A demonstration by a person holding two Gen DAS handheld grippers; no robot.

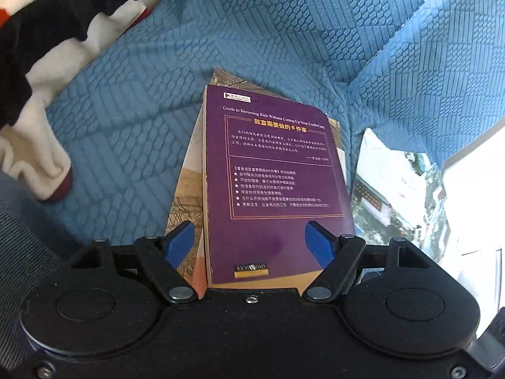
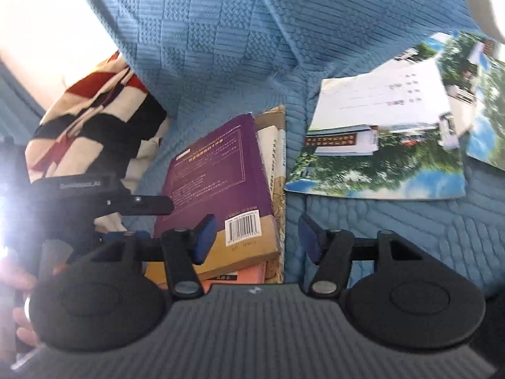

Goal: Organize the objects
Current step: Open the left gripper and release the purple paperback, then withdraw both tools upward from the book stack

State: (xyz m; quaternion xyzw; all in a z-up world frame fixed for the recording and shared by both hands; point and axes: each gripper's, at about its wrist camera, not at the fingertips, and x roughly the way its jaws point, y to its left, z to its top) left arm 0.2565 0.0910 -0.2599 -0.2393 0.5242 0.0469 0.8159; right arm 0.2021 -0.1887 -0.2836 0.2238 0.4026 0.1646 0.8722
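Observation:
A purple paperback (image 1: pixel 271 170) lies back cover up on top of a small stack of books (image 1: pixel 186 195) on a blue quilted sofa. My left gripper (image 1: pixel 249 243) hovers over the paperback's near end. Its blue pads (image 1: pixel 180 243) are spread wide and press on nothing. In the right wrist view the same purple book (image 2: pixel 217 170) tops the stack (image 2: pixel 274 145), with a barcode at its near corner. My right gripper (image 2: pixel 257 240) is open just above the stack's near right corner and grips nothing. The left gripper's black frame (image 2: pixel 94 189) shows at the left.
A glossy photo magazine (image 2: pixel 378 151) with a white sheet on it lies right of the stack, also visible as the magazine (image 1: pixel 401 189). A red, black and white striped blanket (image 1: pixel 47 63) is bunched at the left. The sofa backrest (image 2: pixel 205 31) rises behind. A person's hand (image 2: pixel 19 284) shows at the left edge.

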